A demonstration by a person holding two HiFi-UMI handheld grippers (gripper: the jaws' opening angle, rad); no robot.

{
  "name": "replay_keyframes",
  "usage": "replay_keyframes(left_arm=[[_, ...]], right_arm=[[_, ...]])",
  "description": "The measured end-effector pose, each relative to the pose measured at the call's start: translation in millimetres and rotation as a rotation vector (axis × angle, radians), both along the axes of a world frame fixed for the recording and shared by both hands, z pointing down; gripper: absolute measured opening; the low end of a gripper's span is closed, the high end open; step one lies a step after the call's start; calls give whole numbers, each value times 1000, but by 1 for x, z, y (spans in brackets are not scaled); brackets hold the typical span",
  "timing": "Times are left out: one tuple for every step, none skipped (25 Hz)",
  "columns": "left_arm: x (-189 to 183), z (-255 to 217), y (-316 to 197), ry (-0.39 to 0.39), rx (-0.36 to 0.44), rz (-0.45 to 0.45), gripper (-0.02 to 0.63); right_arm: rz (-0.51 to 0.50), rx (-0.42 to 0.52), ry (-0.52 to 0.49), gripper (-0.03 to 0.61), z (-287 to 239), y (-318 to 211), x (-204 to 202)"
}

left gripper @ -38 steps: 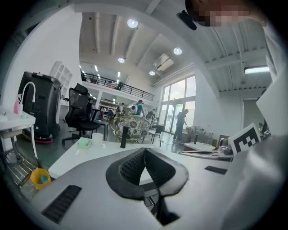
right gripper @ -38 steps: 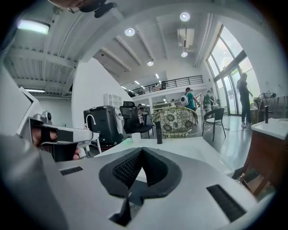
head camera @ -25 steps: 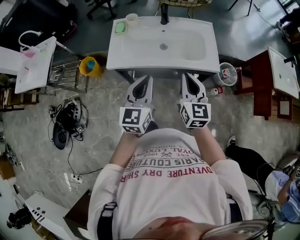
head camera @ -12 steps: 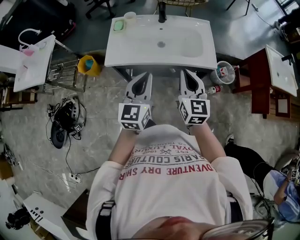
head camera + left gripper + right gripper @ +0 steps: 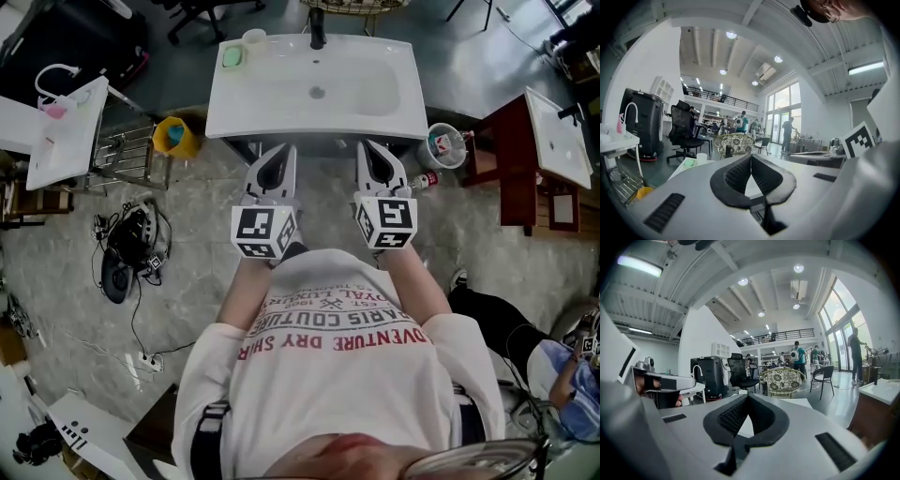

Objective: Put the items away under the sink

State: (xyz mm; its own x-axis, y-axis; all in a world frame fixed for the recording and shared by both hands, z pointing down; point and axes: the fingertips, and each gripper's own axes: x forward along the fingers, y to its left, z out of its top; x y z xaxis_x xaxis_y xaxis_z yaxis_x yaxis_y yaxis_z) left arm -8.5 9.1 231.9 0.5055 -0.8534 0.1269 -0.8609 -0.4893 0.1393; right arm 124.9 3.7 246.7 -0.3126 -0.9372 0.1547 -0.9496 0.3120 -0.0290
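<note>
the left tool (image 5: 279, 150) and the right tool (image 5: 372, 147) are both clenched on nothing, side by side just before the white sink's (image 5: 225, 117) front edge.

**Bright daylight, hard fisheye bend**

On my head camera the white sink (image 5: 317, 89) glares pale and nearly washes out. A dark shadow sits under its front edge, and the floor (image 5: 187, 244) below it lies in soft, even light. Beyond the sink, tall windows (image 5: 783, 112) pour in daylight; round ceiling lamps (image 5: 731, 35) and a strip light (image 5: 640, 266) add more. Both tool views bend hard and go black at the corners. My left tool (image 5: 751, 158) and right tool (image 5: 747, 397) look soft, so close to the lens.
</note>
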Motion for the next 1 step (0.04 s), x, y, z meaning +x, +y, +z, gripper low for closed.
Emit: replay_keyframes(left_arm=[[-1,0,-1,4,-3,-5,23]], right_arm=[[-1,-5,-1,25,1,0,0]])
